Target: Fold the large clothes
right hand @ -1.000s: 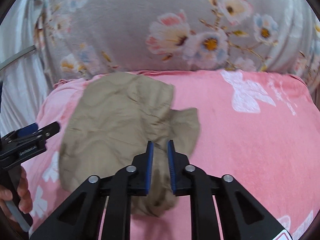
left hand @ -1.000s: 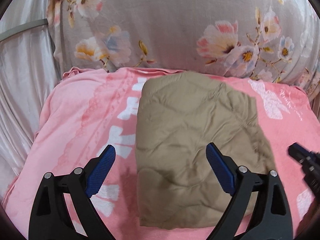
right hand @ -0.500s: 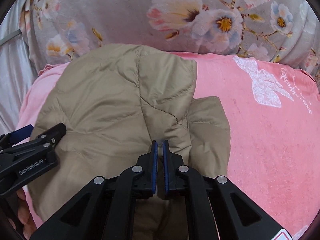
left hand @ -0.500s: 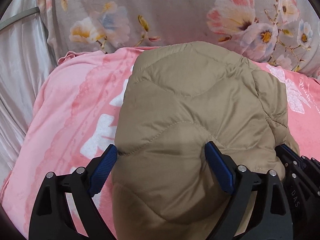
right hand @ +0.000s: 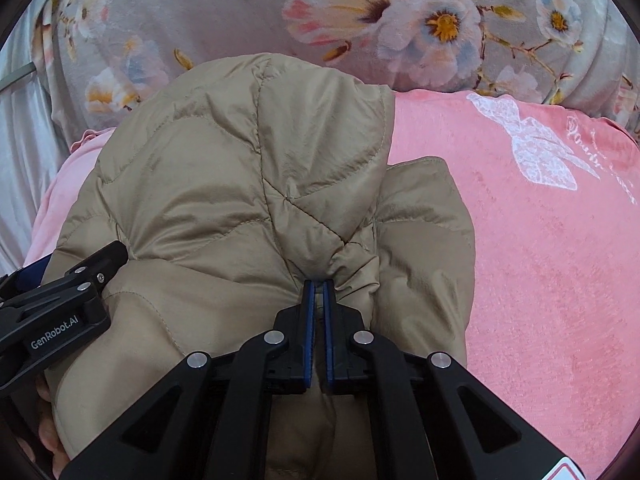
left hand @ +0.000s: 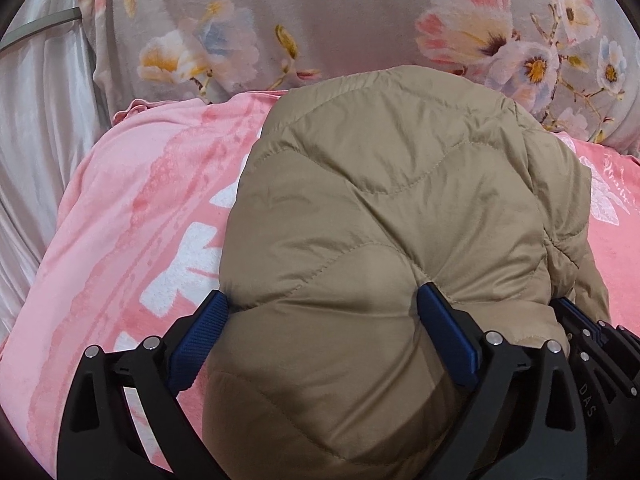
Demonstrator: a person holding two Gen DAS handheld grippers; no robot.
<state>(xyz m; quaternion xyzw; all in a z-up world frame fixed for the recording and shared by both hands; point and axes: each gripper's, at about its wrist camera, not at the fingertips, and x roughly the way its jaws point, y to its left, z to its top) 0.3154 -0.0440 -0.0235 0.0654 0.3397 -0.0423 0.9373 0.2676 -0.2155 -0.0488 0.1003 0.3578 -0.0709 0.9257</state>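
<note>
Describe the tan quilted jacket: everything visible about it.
The tan quilted jacket is puffy, smooth-shelled cloth stitched in wavy lines, bunched into a folded mound on the pink blanket. A smaller fold sticks out on its right side. The right gripper, whose jaws have just been closing, pinches a gathered ridge of it. The left gripper straddles its near bulge with jaws wide, pads against the fabric at both sides.

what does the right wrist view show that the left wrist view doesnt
Only the right wrist view shows the right gripper pinching a bunched fold of the tan quilted jacket, a side flap lying on the pink blanket, and a white bow print.

Only the left wrist view shows the left gripper with jaws wide around the jacket's padded bulge, and white curtain.

Both show the jacket, pink blanket and floral cushion.
</note>
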